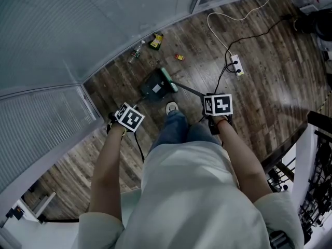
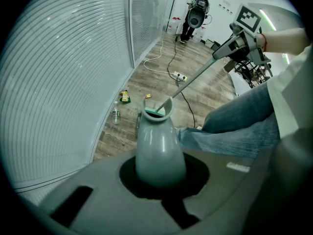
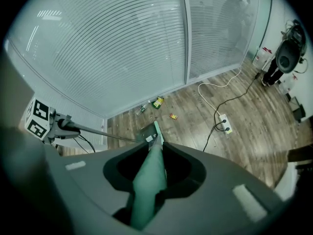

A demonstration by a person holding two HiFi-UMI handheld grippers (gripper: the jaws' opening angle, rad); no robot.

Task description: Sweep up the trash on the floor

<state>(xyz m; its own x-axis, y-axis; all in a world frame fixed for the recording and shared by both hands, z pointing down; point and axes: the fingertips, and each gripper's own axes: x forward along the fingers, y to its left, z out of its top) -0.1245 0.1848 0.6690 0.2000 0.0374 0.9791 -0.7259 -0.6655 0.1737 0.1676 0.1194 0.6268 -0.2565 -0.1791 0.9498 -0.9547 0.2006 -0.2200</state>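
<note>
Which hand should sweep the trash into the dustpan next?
Right. The right gripper has its jaws shut on the green broom, whose head sits at the dustpan, short of the trash by the glass wall. The left gripper only holds the dustpan.

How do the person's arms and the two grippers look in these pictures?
The left gripper and the right gripper each carry a white cube with black square markers. Their bodies and tongs are dark grey. A black cable hangs below the left gripper. The person wears a pale short-sleeved shirt and blue jeans; the forearms are bare.
</note>
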